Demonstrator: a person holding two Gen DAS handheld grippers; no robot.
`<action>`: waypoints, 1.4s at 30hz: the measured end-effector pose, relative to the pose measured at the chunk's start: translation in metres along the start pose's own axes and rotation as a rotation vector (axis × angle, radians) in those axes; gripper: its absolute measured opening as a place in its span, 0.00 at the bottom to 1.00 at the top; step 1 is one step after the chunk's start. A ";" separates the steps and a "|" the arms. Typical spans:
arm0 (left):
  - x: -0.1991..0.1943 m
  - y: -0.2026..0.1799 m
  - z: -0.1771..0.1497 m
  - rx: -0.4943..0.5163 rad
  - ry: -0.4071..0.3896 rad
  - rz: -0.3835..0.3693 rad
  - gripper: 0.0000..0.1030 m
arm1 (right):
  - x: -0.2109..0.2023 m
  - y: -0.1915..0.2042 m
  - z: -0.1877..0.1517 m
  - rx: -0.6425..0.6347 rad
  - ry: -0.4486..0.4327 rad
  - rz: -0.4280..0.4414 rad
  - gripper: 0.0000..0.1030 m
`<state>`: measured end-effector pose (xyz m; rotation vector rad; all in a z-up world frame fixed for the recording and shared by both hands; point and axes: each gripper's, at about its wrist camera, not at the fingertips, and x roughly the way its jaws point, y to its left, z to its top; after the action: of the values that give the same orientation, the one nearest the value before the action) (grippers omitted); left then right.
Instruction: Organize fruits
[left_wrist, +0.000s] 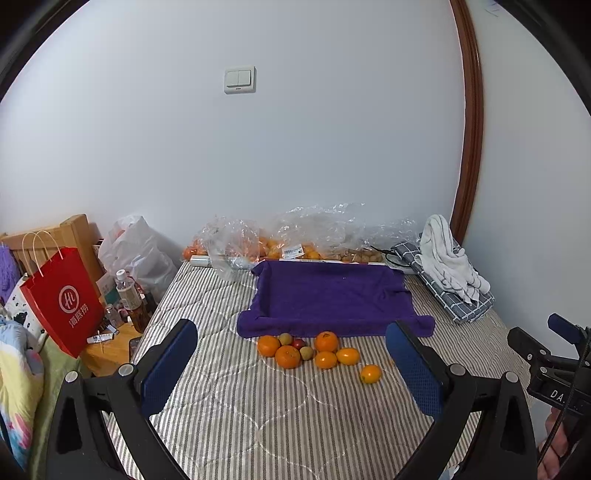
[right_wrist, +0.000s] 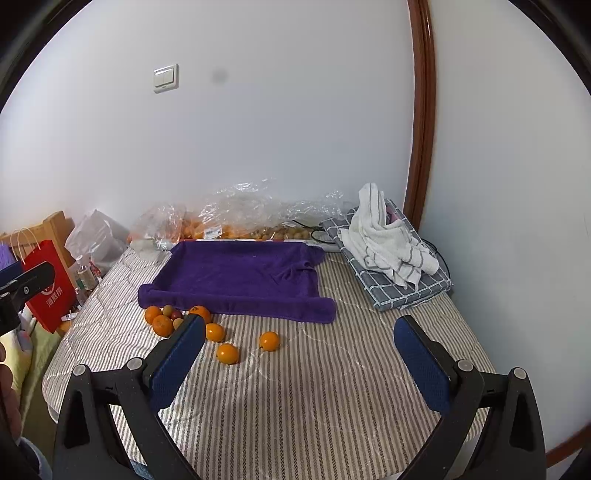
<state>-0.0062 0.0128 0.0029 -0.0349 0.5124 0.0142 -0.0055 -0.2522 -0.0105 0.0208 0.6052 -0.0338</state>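
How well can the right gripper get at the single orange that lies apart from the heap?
Probably yes. The right gripper is open, and only bare striped bedding lies between it and the lone orange. No other fruit touches that orange.

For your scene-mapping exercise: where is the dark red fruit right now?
In the left wrist view the dark red fruit sits on the striped mattress inside the fruit cluster, just before the purple towel's front edge, among the oranges.

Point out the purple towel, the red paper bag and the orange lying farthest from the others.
purple towel (left_wrist: 332, 291), left wrist view, flat middle.
red paper bag (left_wrist: 66, 299), left wrist view, printed front.
lone orange (left_wrist: 370, 373), left wrist view, centre of skin.
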 end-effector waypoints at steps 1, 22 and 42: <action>0.001 -0.001 0.001 0.000 0.003 0.000 1.00 | 0.000 0.001 0.000 -0.001 0.000 -0.001 0.98; -0.005 0.006 -0.002 -0.022 -0.007 0.002 1.00 | 0.004 0.015 -0.003 -0.018 0.005 0.010 0.98; -0.011 0.011 -0.002 -0.027 -0.014 0.012 1.00 | 0.007 0.019 -0.002 -0.022 0.004 0.011 0.98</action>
<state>-0.0167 0.0241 0.0058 -0.0586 0.4981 0.0334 -0.0004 -0.2331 -0.0156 0.0029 0.6098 -0.0170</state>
